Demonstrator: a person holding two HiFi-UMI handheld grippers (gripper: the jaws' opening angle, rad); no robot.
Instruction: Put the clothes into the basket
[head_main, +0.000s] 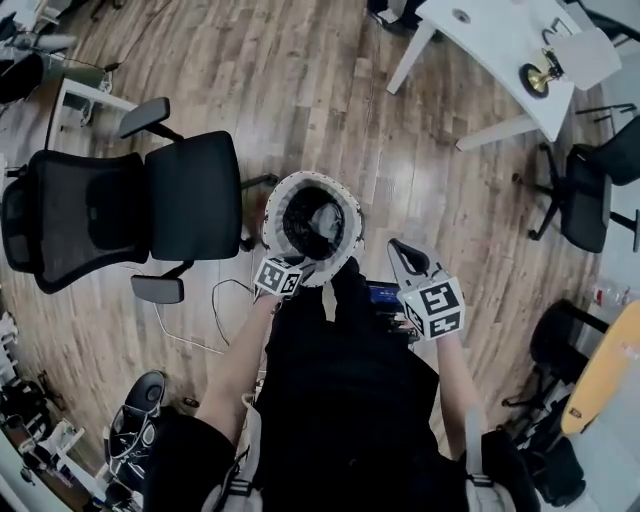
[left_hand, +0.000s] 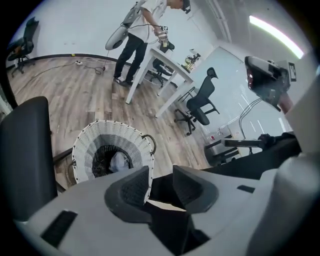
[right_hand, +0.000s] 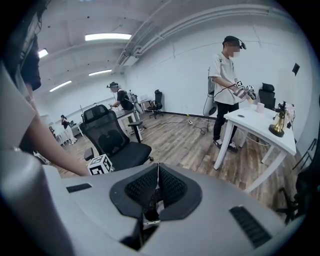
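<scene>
Hanging nearest the person, black garment (head_main: 340, 390) spans both grippers. Left gripper (left_hand: 161, 182) pinches a thick fold, jaws part-way apart around the cloth. Right gripper (right_hand: 158, 172) has its jaws pressed together on a thin edge. Just beyond stands white woven basket (head_main: 270, 215), with clothes inside. Office chair (head_main: 190, 195) is at its left.

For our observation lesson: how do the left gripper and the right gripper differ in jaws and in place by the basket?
The left gripper holds its jaws apart around a thick fold of the black garment; the right gripper has them nearly meeting on a thin bit of it. In the head view the left gripper overlaps the rim of the white basket; the right gripper lies to its right. Both grip the one garment.
</scene>
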